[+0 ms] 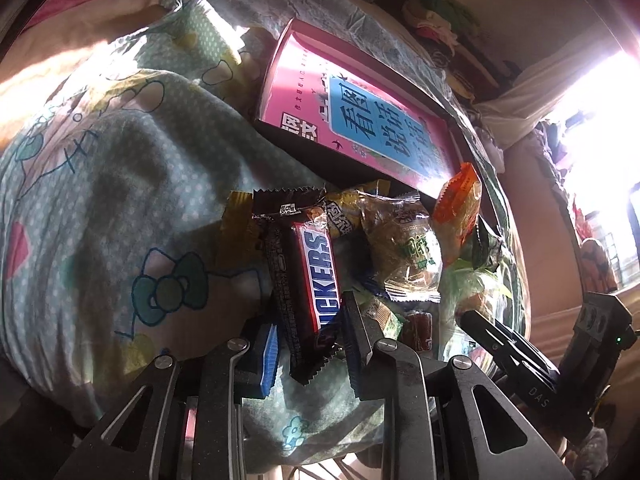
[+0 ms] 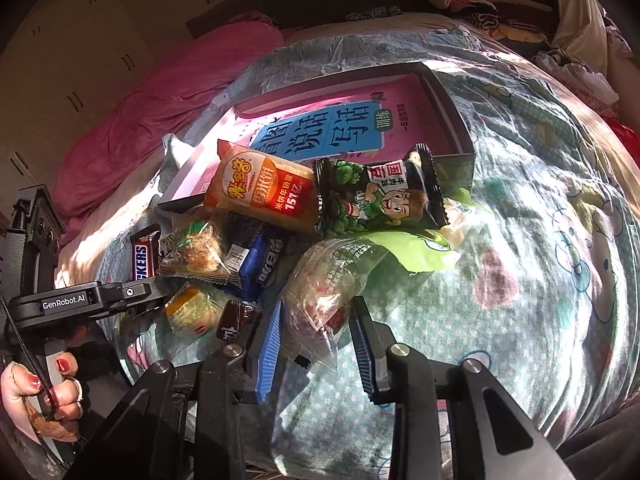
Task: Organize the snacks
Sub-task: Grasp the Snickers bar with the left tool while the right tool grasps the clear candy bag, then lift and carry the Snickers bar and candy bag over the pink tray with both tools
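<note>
- The left gripper [image 1: 310,350], at the bottom centre of the left wrist view, pinches the lower end of a Snickers bar [image 1: 316,280] between its blue pads.
- The right gripper [image 2: 316,344], at the bottom centre of the right wrist view, pinches a clear plastic snack bag [image 2: 332,280].
- The other snacks lie in a heap on a patterned quilt [image 2: 540,280]: an orange rice-cracker pack [image 2: 260,188], a green-and-black pea pack [image 2: 380,196] beside it, and a blue Oreo pack [image 2: 260,264] below them.
- A dark shallow box [image 2: 456,116] holding a pink book [image 2: 348,128] sits just above the heap.
- A hand [image 2: 40,396] at the lower left holds the left gripper's handle.
</note>
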Demonstrator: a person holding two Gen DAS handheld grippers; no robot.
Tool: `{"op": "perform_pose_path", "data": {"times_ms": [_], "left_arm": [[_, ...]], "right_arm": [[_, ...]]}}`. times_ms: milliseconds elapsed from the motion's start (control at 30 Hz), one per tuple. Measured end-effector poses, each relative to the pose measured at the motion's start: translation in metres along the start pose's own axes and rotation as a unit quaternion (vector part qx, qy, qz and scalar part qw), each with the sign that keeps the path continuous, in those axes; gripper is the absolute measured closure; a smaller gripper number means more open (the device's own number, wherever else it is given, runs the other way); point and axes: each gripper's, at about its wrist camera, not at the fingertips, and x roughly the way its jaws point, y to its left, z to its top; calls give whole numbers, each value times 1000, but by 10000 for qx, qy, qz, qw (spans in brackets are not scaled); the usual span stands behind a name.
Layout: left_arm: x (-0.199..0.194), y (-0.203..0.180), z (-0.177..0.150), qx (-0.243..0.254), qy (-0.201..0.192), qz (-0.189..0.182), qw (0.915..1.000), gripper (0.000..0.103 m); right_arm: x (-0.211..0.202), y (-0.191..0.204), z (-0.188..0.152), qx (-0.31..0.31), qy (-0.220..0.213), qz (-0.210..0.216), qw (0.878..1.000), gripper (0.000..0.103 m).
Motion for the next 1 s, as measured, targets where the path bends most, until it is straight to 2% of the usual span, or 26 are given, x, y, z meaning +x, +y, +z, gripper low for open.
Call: {"op": "perform_pose_path", "data": {"times_ms": [100, 267, 367, 633, 1000], "left_arm": [[-12, -2, 1, 22, -106, -93, 9999, 77], [-33, -14, 4, 290, -430, -63, 9986, 84], [-38, -18, 6, 403, -520, -46, 9978, 85], [-28, -12, 12, 229, -464, -106, 9986, 85], [-42, -22, 36, 333, -998, -302, 9940, 85]], "right_arm": [[-4, 5, 1, -69, -93, 132, 9998, 69], [-14, 12, 3, -201, -307, 331, 9988, 70], [-21, 17, 4, -290, -462, 405, 9977, 70], [-30, 13, 17, -317, -752, 386, 9959, 70], [-33, -6, 37, -164, -1016, 324, 9942, 70]]}}
